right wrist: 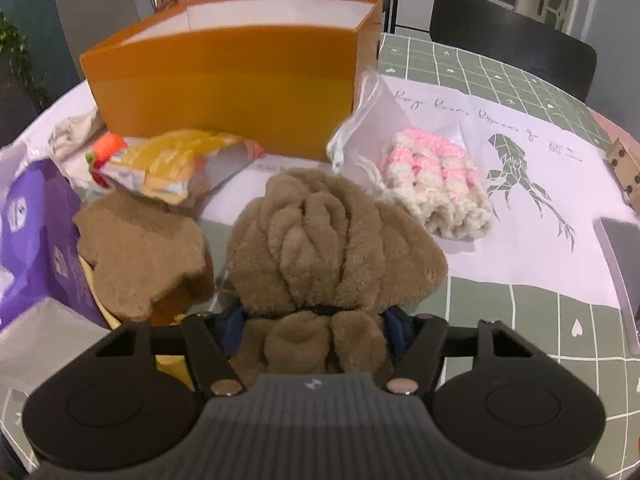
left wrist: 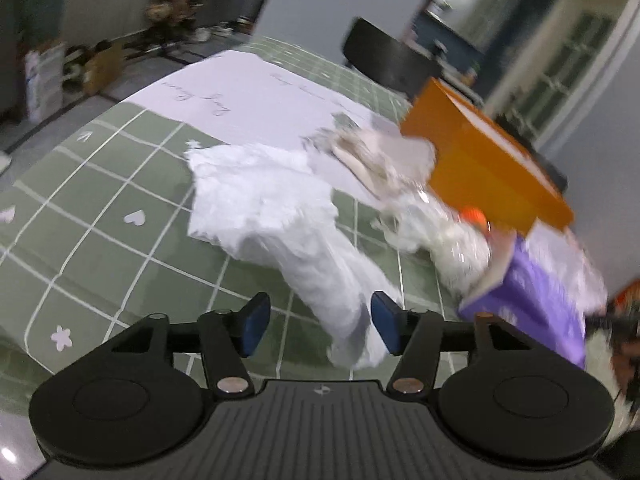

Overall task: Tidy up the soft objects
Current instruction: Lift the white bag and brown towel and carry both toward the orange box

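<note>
My left gripper (left wrist: 318, 326) is open above the green checked tablecloth (left wrist: 100, 208). A crumpled white cloth (left wrist: 272, 216) lies ahead, its lower end reaching between the blue pads without being clamped. My right gripper (right wrist: 316, 330) is shut on a bunched brown fleece cloth (right wrist: 332, 248), which hides most of its pads. A second piece of brown fleece (right wrist: 140, 256) lies to the left. A pink and cream knitted piece (right wrist: 436, 184) lies on white paper at the right. An orange box (right wrist: 240, 76) stands open behind; it also shows in the left wrist view (left wrist: 480, 160).
A purple packet (right wrist: 36, 232) lies at the left, also in the left wrist view (left wrist: 532, 304). A yellow snack bag (right wrist: 172, 168) and a clear plastic bag (right wrist: 360, 128) lie before the box. Black chairs (right wrist: 516, 52) stand behind the table. A grey flat device (right wrist: 620, 264) lies at the right edge.
</note>
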`<state>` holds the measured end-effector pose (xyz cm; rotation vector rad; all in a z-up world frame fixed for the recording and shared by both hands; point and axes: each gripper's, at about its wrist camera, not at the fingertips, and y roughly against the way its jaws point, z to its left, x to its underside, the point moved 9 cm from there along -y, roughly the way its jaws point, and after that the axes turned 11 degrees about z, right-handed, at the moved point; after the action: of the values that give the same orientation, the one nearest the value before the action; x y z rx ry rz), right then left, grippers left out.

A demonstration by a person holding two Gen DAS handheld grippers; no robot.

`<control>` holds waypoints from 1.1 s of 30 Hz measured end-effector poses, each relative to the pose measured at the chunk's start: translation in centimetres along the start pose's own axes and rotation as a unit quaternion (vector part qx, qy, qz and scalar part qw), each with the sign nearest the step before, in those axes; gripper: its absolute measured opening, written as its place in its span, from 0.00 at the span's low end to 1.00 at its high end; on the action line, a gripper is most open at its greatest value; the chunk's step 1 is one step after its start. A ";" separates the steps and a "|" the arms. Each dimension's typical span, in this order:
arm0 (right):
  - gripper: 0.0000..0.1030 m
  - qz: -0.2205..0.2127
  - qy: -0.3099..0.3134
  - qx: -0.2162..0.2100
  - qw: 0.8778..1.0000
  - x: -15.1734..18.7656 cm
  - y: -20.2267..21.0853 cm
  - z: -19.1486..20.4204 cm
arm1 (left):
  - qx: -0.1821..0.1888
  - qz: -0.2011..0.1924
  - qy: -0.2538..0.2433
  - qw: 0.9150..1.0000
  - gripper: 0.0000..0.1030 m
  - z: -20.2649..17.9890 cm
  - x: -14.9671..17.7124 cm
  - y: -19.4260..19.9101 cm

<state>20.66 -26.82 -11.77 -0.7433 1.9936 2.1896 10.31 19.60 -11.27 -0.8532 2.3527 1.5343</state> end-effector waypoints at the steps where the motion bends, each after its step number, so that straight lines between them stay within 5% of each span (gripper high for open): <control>1: 0.61 -0.004 -0.001 -0.001 1.000 -0.1 0.2 -0.1 | 0.006 -0.005 0.017 1.000 0.71 0.3 -0.3 0.0; 6: 0.60 -0.021 -0.004 0.000 1.000 -0.7 1.5 -0.2 | 0.012 -0.036 0.075 0.996 0.61 1.5 -1.8 -1.5; 10: 0.60 -0.041 0.018 0.017 0.999 -0.9 4.0 0.4 | 0.006 -0.033 0.063 0.997 0.11 1.2 -2.4 -2.4; 11: 0.60 -0.044 0.027 0.020 0.998 -0.7 4.8 0.5 | 0.006 -0.030 0.055 0.998 0.08 1.0 -2.4 -2.5; 16: 0.60 -0.048 0.082 0.030 0.995 0.4 7.9 1.9 | 0.019 -0.006 0.007 1.000 0.05 0.0 -1.7 -1.6; 23: 0.59 0.019 0.191 0.028 0.981 4.5 9.3 4.5 | 0.012 0.051 -0.119 0.992 0.05 -1.5 1.0 2.0; 33: 0.57 0.096 0.333 -0.085 0.934 11.1 9.5 15.1 | 0.014 0.017 -0.166 0.986 0.05 -3.1 -1.3 6.9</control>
<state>2.89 -16.54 -7.10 -1.5514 2.2387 2.4723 7.88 19.31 -3.96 -0.5065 2.1500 1.5167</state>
